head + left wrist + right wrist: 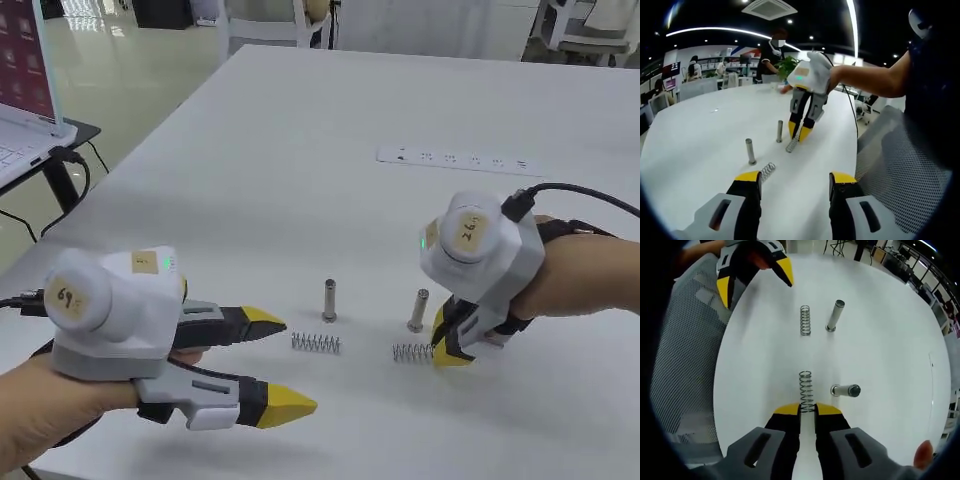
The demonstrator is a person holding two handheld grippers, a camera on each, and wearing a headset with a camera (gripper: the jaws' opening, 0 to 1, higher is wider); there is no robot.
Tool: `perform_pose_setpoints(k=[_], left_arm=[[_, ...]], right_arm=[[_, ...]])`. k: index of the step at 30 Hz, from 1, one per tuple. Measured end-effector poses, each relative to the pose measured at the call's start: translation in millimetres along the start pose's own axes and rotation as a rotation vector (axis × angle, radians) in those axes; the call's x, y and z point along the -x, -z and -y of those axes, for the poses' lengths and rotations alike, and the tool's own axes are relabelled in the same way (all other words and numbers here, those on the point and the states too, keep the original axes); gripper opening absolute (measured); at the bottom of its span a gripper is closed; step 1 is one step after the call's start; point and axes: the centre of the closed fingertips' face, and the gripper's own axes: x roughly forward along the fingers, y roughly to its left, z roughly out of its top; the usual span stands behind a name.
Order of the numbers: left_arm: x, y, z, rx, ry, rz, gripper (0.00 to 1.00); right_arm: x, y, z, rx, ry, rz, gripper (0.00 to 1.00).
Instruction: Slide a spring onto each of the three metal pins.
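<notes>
The right tool has its jaws drawn in to a narrow gap around the near end of the right-hand spring, which lies flat on the white counter. The yellow tips appear to pinch the last coils, and most of the spring's length sticks out ahead of them. Just beside that spring the right-hand pin stands upright. Further to the person's left stands the left-hand pin, with the left-hand spring lying just in front of it. The left tool hovers wide open with nothing in it, its tips near that second spring but apart from it. The step in hand looks like picking up the right-hand spring to thread it over the pin next to it. The grip should be firm enough that the coils neither roll nor pop out, yet not so hard that they are crushed. Holding the spring by one end leaves the free end open for the pin. The spring then needs lifting, turning upright and centring over the pin's top before it is lowered straight down. If the pin merely stands loose, a sideways nudge could tip it, so the open left tool might steady its base. Two pins and two springs are in view.
</notes>
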Motion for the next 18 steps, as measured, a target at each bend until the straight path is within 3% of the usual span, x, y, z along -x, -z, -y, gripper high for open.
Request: perform_pose_setpoints(k=[18], left_arm=[[-8.5, -16.2, 5.5, -0.056, 0.064, -0.024, 0.43]], right_arm=[[22.6, -7.9, -10.8, -0.016, 0.007, 0.033, 0.08]])
